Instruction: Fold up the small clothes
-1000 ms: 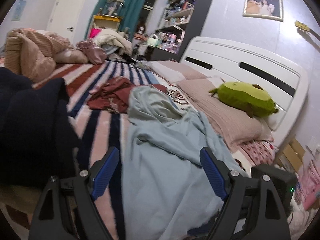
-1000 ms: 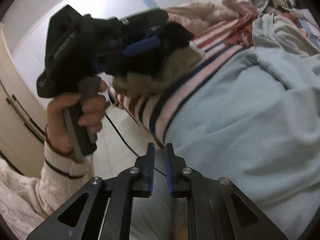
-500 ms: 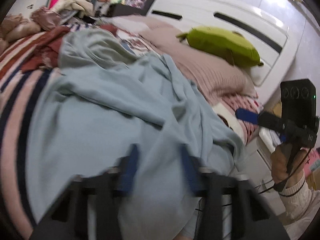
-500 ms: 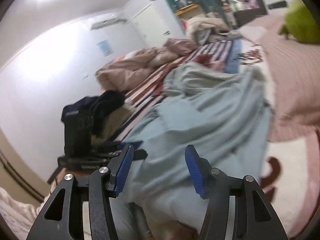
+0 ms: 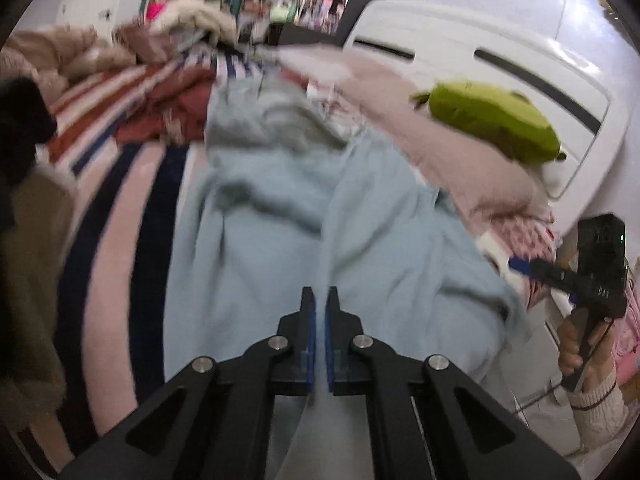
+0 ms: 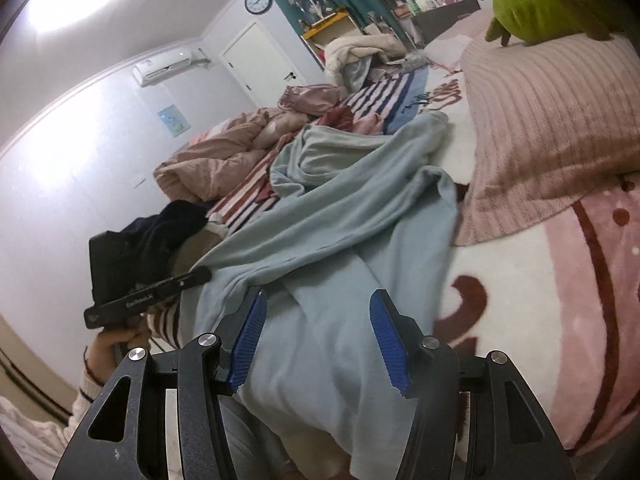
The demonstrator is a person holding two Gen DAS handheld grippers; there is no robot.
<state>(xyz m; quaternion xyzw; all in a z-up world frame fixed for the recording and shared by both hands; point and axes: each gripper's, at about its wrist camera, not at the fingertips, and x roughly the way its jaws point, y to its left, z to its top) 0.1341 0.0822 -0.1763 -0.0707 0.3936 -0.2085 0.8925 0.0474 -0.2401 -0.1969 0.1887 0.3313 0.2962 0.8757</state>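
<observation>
A crumpled light blue garment (image 5: 320, 220) lies spread on the bed and hangs over its near edge; it also shows in the right wrist view (image 6: 340, 240). My left gripper (image 5: 320, 300) is shut on a fold of this light blue garment near the bed edge. My right gripper (image 6: 316, 320) is open, its blue pads either side of the garment's near hem, holding nothing. The right gripper also shows at the right of the left wrist view (image 5: 560, 276), off the bed's side.
A striped blanket (image 5: 120, 220) covers the bed. A dark red garment (image 5: 172, 108) lies behind the blue one. A dark and tan clothes pile (image 5: 28, 200) sits left. A pink pillow (image 6: 552, 132) and green plush toy (image 5: 492, 120) lie by the white headboard (image 5: 520, 64).
My left gripper has closed on the light blue garment. My right gripper opened half a second ago and has come closer to the garment's hem.
</observation>
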